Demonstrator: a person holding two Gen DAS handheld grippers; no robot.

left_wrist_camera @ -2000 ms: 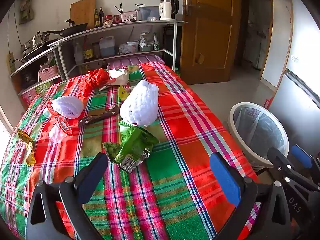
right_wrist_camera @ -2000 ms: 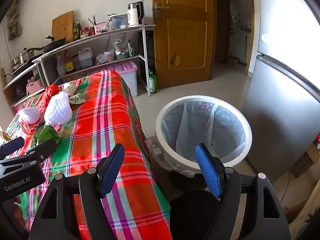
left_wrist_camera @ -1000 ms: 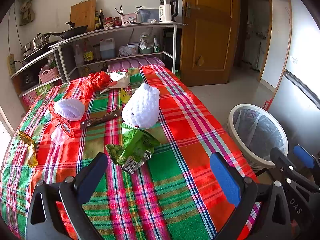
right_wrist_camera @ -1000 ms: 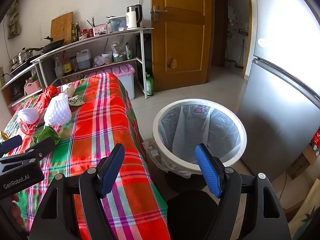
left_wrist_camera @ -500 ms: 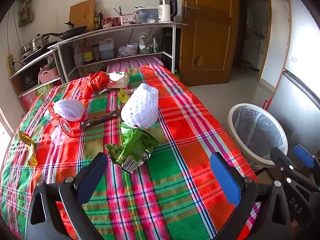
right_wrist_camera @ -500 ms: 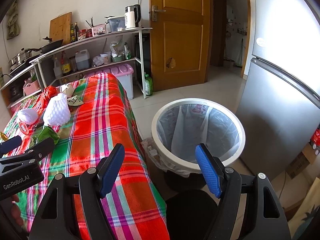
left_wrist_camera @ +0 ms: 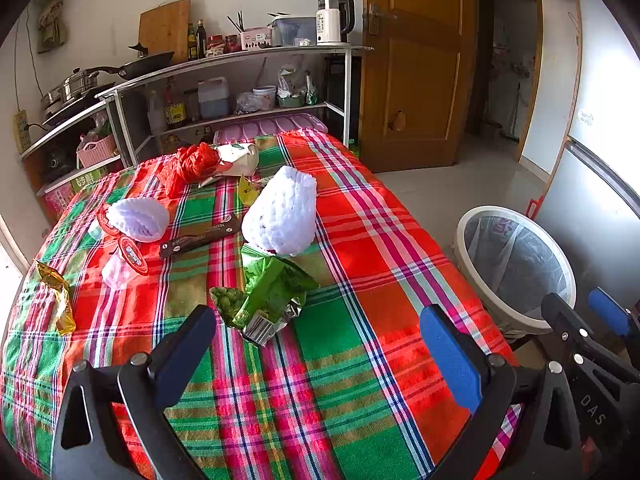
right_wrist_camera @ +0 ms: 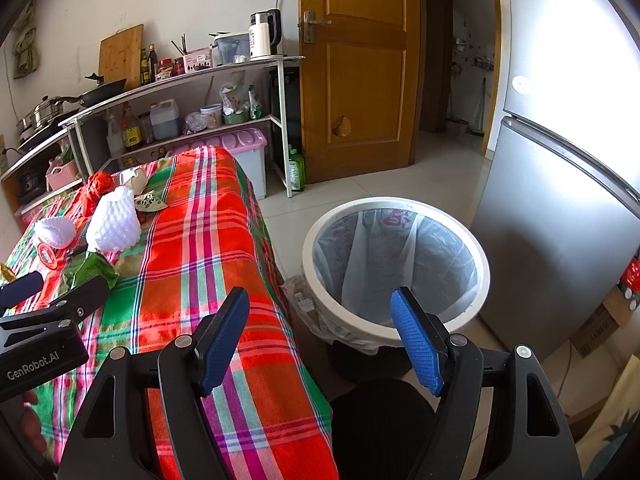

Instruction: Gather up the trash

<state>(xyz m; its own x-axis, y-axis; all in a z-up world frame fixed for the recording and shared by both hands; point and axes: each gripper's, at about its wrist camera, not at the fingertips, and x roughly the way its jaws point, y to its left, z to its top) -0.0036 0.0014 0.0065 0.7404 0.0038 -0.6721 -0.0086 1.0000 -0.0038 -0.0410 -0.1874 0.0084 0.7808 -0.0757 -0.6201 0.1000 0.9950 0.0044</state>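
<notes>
Trash lies on a table with a plaid cloth (left_wrist_camera: pixel 360 264): a green snack wrapper (left_wrist_camera: pixel 268 296), a tall white foam net (left_wrist_camera: pixel 282 212), a smaller foam net (left_wrist_camera: pixel 138 218), a brown bar wrapper (left_wrist_camera: pixel 200 238), a red plastic bag (left_wrist_camera: pixel 192 166), a gold wrapper (left_wrist_camera: pixel 56 296) and red-rimmed lids (left_wrist_camera: pixel 132 254). My left gripper (left_wrist_camera: pixel 316 344) is open and empty, just short of the green wrapper. My right gripper (right_wrist_camera: pixel 320 338) is open and empty, off the table's right edge near the lined white bin (right_wrist_camera: pixel 396 264).
A metal shelf rack (left_wrist_camera: pixel 240 80) with pans, bottles and a kettle stands behind the table. A wooden door (right_wrist_camera: pixel 356 72) is at the back. A grey fridge (right_wrist_camera: pixel 560 216) stands right of the bin. A pink-lidded box (right_wrist_camera: pixel 244 148) sits on the floor.
Both grippers stay open and nearly still. The views have shifted only slightly.
</notes>
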